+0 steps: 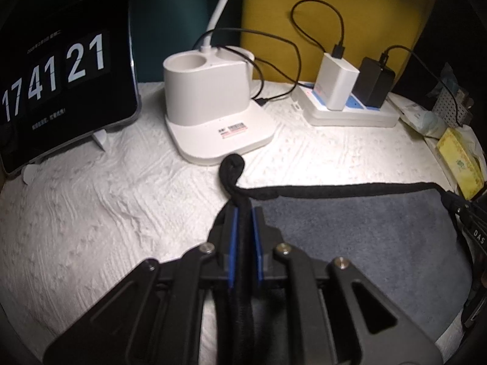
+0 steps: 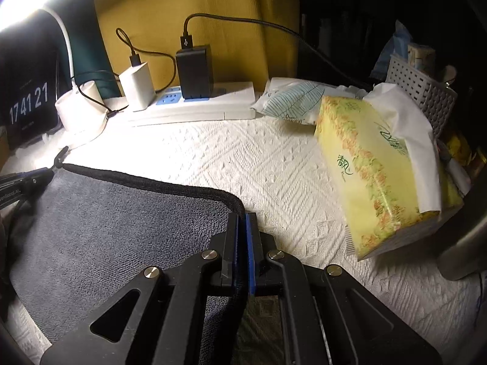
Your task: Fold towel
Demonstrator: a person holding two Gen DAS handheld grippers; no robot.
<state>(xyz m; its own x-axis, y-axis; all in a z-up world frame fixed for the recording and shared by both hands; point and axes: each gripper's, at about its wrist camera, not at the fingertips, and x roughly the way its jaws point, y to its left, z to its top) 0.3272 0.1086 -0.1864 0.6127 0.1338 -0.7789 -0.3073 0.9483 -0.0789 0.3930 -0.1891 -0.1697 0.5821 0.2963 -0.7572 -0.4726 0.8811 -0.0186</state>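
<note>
The left gripper point(image 1: 243, 210) and right gripper point(image 2: 242, 216) are each clamped on a corner of the towel point(image 2: 106, 213). The hem between them is best kept taut and level, clear of the tissue box point(image 2: 377, 179) at 2 o'clock.

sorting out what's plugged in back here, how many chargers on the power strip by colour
white charger: 1
black charger: 1
total: 2, both standing in the white power strip, each with a black cable plugged into its top
</note>
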